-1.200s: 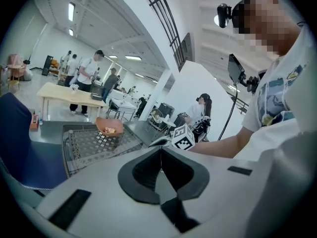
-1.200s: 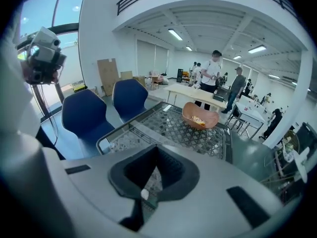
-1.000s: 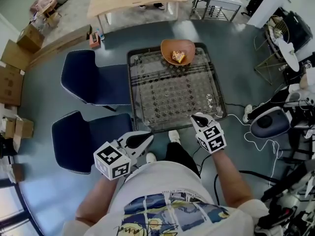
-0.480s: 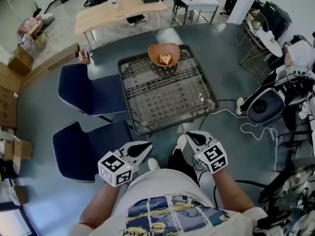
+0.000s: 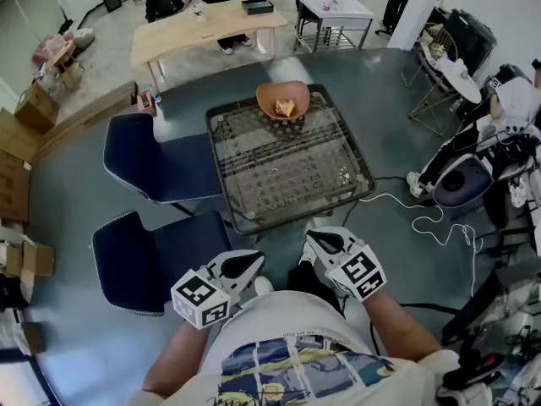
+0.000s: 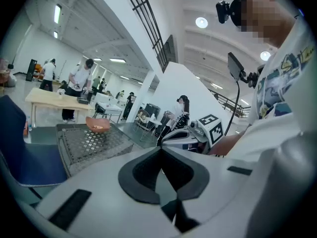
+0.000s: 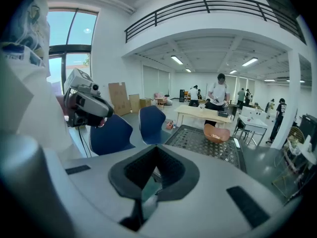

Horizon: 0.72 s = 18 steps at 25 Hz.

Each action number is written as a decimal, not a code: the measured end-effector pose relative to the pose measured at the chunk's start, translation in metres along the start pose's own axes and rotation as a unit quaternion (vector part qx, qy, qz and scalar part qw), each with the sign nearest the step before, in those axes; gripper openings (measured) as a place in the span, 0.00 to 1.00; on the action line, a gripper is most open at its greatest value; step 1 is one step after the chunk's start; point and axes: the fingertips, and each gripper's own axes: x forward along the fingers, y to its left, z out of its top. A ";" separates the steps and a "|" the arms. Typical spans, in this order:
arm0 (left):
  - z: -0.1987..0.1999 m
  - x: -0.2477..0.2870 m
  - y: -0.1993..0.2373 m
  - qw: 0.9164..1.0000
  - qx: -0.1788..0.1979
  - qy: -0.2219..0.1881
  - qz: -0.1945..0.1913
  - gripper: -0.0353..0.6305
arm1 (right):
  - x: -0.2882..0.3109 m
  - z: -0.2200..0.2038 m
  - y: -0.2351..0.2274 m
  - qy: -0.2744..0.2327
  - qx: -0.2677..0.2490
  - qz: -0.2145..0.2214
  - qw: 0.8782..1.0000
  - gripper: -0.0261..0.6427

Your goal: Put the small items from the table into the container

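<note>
Both the left gripper (image 5: 247, 265) and the right gripper (image 5: 314, 242) sat clenched and empty, well short of the dark lattice-topped table (image 5: 254, 184). The round orange bowl (image 5: 282, 96) held yellowish pieces (image 5: 286, 107) at the far edge. A long reach could have nudged it off.

from here i see the left gripper (image 6: 161, 150) with its jaws closed together and nothing between them. past them to the left lies the mesh surface (image 6: 81, 144), with the orange container (image 6: 97, 125) at its far end holding something small i can't make out, and a blue chair (image 6: 25, 160) just beside the surface's near edge. to the right, the right gripper (image 6: 171, 134) and its marker cube (image 6: 210, 128) sit in front of the person's patterned shirt (image 6: 282, 83).
</note>
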 end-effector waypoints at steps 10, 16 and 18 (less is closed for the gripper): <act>-0.013 -0.016 0.001 0.999 -0.030 -0.005 0.019 0.06 | 0.015 0.012 0.025 0.003 -0.027 0.043 0.999 0.05; -0.011 -0.004 -0.002 1.000 -0.023 0.005 0.006 0.06 | 0.014 0.011 0.020 0.000 -0.023 0.040 0.999 0.05; -0.008 0.000 -0.002 1.000 -0.022 0.009 0.003 0.06 | 0.012 0.011 0.016 0.001 -0.020 0.037 0.999 0.05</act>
